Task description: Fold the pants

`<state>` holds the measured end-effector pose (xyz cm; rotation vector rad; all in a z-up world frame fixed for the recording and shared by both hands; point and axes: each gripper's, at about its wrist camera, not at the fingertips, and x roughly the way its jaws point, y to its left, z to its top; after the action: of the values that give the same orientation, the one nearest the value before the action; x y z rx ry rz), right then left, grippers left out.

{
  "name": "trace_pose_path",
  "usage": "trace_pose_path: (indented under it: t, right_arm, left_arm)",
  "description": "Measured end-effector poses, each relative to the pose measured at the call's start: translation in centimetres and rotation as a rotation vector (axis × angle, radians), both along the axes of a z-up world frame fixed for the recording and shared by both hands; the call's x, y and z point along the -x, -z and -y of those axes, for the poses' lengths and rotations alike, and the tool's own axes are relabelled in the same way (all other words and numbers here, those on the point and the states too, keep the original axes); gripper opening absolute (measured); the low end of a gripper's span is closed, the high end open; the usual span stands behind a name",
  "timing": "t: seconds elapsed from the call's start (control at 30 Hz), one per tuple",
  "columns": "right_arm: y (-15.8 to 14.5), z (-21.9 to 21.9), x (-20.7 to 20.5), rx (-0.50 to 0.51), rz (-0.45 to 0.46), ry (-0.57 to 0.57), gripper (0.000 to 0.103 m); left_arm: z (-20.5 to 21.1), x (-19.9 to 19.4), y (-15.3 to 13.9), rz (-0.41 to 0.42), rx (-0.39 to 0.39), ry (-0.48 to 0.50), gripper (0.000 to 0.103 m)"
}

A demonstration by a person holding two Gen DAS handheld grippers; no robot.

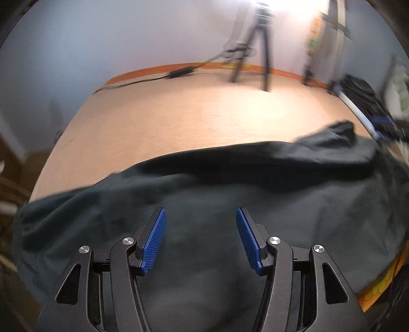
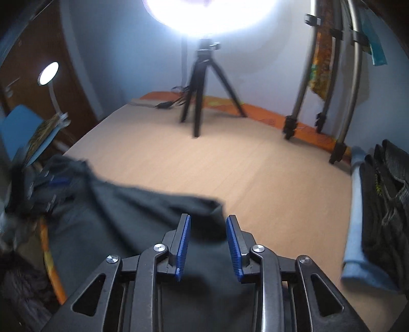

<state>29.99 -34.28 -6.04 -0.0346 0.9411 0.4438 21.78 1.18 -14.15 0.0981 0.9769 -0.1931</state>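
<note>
A: Where are the dark pants (image 1: 230, 184)?

B: Spread across the near part of the light wooden table (image 1: 191, 115), bunched into folds, under both tools. Seen from the left wrist, the cloth runs off the table's near and left edges.

A: Any containers?

B: None that I can make out. At the table's right edge lies a heap of dark bags or clothing (image 2: 388, 194), with a pale blue cloth (image 2: 358, 229) draped beside it. I cannot tell what is inside the heap.

A: The left gripper (image 1: 201, 238)?

B: Its blue pads (image 1: 154, 242) stand well apart over the fabric, nothing between them.

A: And the right gripper (image 2: 208, 249)?

B: Its jaws are apart too, with a narrower gap, over a raised corner of the pants. The pads press on nothing.

A: What is hard to read?

B: Both views are motion-blurred. A black tripod (image 2: 202, 86) stands at the far end of the table under a glaring lamp (image 2: 209, 15) that washes out the wall. The grey stand legs (image 2: 329, 84) are cut off at the top.
</note>
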Motion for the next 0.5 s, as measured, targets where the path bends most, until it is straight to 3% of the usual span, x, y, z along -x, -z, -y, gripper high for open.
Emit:
trace_pose_path:
  t: [0.1,0.17,0.3,0.37,0.4,0.43,0.5]
  right_arm:
    - [0.7,-0.7,0.2,0.091,0.020,-0.011,0.034]
    - [1.3,-0.5,-0.8,0.097,-0.001,-0.003,0.036]
    - [3.4,-0.4,-3.7,0.109,-0.061,0.026,0.037]
    - [4.3,-0.9,-4.4,0.088,-0.090,0.005,0.022]
    - [4.6,-1.3,-4.6,0.085,-0.098,-0.011,0.007]
    - [4.8,-1.7,-4.7,0.091,-0.099,-0.018,0.001]
    - [4.8,-2.4,-4.9,0.140,-0.069,-0.016,0.000]
  left_arm:
    - [-2.9,0.1,-0.1,0.000,0.030,-0.080,0.056]
    - [-5.1,0.3,-0.4,0.021,-0.006,-0.136,0.056]
    - [-9.5,0.5,0.0,0.010,0.029,-0.251,0.056]
    - [-11.2,0.7,0.5,-0.001,0.032,-0.288,0.056]
    - [-11.8,0.8,0.7,-0.006,0.029,-0.300,0.056]
    - [-12.5,0.7,0.9,-0.013,0.022,-0.310,0.056]
    - [-13.2,0.6,1.3,-0.027,-0.004,-0.334,0.056]
